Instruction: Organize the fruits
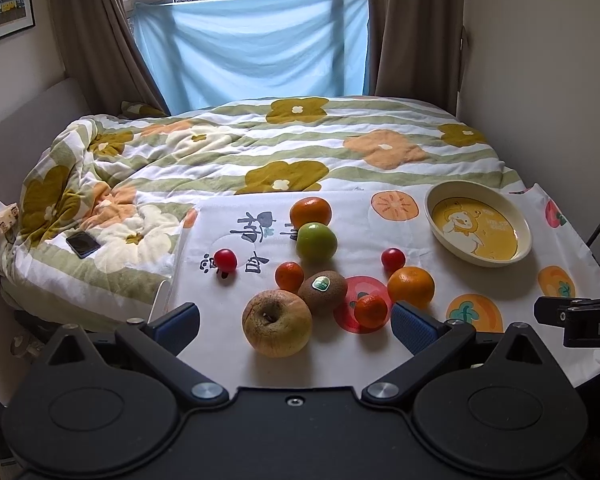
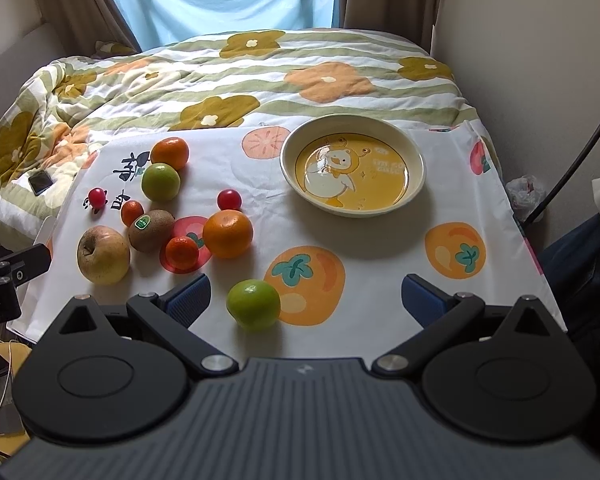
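A shallow cream ceramic bowl with a yellow duck print (image 2: 352, 168) is found empty on the persimmon-printed white cloth (image 2: 364, 272), with the fruits lying loose to its left. A round green citrus fruit (image 2: 253, 305) is noted between the released right gripper (image 2: 305, 298) fingers, untouched. The left gripper (image 1: 295, 322) is likewise spread, above the wrinkled yellow apple (image 1: 277, 323); an off-centre closure is judged likely to roll either fruit off the cloth.

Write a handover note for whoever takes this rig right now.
Left gripper: open, empty, hovering before the yellowish apple.
Right gripper: open, empty, near a green fruit at the cloth's front edge.
Duck bowl: empty, far right of the cloth.
Loose on the cloth: the apple, kiwi, second green fruit, four oranges of mixed size, two small red fruits.
Done: nothing in the bowl.
Left: every fruit, presumably into the bowl.
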Tool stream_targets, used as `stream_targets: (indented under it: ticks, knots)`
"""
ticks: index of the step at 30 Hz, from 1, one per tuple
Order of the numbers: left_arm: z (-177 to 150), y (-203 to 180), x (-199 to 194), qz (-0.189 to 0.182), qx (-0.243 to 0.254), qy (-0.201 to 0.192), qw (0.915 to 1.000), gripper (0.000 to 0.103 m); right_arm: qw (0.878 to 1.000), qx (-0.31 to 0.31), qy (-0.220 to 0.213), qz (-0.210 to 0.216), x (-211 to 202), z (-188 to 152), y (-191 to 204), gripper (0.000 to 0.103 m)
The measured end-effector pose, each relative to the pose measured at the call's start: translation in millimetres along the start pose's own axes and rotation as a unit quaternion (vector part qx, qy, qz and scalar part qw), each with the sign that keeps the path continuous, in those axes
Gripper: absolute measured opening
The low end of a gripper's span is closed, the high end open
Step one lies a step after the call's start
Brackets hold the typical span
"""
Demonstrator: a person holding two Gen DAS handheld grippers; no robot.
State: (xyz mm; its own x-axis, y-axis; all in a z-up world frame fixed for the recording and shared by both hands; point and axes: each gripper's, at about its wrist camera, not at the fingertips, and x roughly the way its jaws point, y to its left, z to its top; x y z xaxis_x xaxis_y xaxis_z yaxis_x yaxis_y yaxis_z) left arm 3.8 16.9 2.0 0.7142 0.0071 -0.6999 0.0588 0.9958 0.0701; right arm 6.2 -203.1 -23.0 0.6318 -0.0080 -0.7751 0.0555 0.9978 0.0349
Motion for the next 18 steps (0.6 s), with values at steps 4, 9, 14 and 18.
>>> stream_targets:
  ticks: [4,9,14,18]
  knots:
    - [2.5,3.5,1.9,-0.003,0.008,0.003,1.0000,0.103,1.000,0.010,0.005,0.002,1.4,-0.6,1.9,0.103]
    - [1.0,13.6,10.9,-0.007,0.019,0.005,0.9998,0.103,1.000,0.018,0.008,0.004,8.5,-6.6,9.2,0.103]
    - [-4.0,23.8,29.4,-0.018,0.034,0.011,0.9992,0.103,0.999,0.033,0.005,0.021,19.4,-16.7,17.7,0.103]
    - [-11.2,29.5,50.0,-0.025,0.052,0.015,0.9982,0.103,0.999,0.042,0.009,0.031,36.8,-25.6,25.7,0.103]
